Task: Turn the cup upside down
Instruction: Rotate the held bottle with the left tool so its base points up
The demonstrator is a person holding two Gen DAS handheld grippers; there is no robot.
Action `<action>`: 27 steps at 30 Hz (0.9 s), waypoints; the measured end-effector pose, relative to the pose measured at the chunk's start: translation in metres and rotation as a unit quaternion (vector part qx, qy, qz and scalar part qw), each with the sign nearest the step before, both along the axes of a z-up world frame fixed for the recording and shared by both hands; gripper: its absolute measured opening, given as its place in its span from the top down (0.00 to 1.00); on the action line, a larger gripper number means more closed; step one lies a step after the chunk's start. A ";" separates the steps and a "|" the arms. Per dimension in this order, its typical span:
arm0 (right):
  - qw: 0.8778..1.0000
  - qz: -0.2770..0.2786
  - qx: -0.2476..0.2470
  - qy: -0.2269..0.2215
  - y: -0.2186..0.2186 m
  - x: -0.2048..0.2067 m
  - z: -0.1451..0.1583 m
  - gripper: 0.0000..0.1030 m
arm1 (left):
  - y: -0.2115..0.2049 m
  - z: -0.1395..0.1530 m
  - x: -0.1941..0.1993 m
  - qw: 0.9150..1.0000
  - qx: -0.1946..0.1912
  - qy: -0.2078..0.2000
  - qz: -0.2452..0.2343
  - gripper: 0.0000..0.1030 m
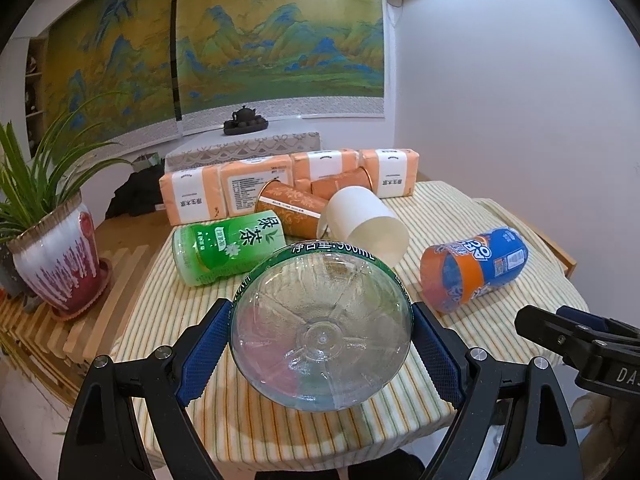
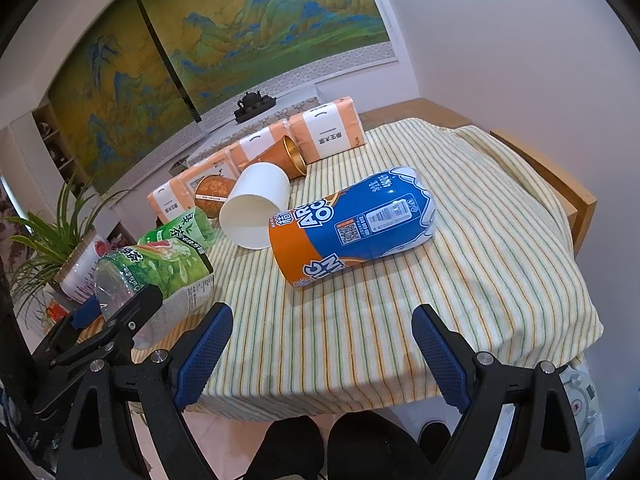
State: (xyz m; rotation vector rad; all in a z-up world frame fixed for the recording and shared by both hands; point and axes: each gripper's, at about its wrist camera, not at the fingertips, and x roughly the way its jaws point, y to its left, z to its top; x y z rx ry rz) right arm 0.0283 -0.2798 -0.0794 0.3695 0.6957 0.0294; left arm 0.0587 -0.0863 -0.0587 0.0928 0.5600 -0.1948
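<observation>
My left gripper [image 1: 321, 344] pinches a clear cut-off bottle cup [image 1: 320, 328] by its sides. Its round bottom faces me, and it is tipped over above the striped cloth [image 1: 360, 420]. My right gripper [image 2: 322, 354] is spread wide with nothing in it. A white paper cup [image 2: 256, 208] and a blue and orange cup [image 2: 352, 224] lie on their sides further back.

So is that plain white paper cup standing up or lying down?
Lying down. The white paper cup rests on its side on the striped tablecloth, its open mouth facing the camera, leaning against the blue-and-orange cup.
</observation>
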 end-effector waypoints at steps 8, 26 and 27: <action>1.000 -0.001 0.001 0.000 -0.002 0.000 0.001 0.14 | -0.002 -0.002 0.006 1.000 -0.003 0.025 -0.006 0.13; 1.000 -0.007 0.002 0.002 -0.006 0.001 0.001 0.14 | -0.006 0.006 0.054 1.000 -0.013 0.021 -0.012 0.13; 1.000 -0.007 0.002 0.002 -0.006 0.002 0.001 0.14 | -0.007 0.006 0.056 1.000 -0.013 0.021 -0.013 0.13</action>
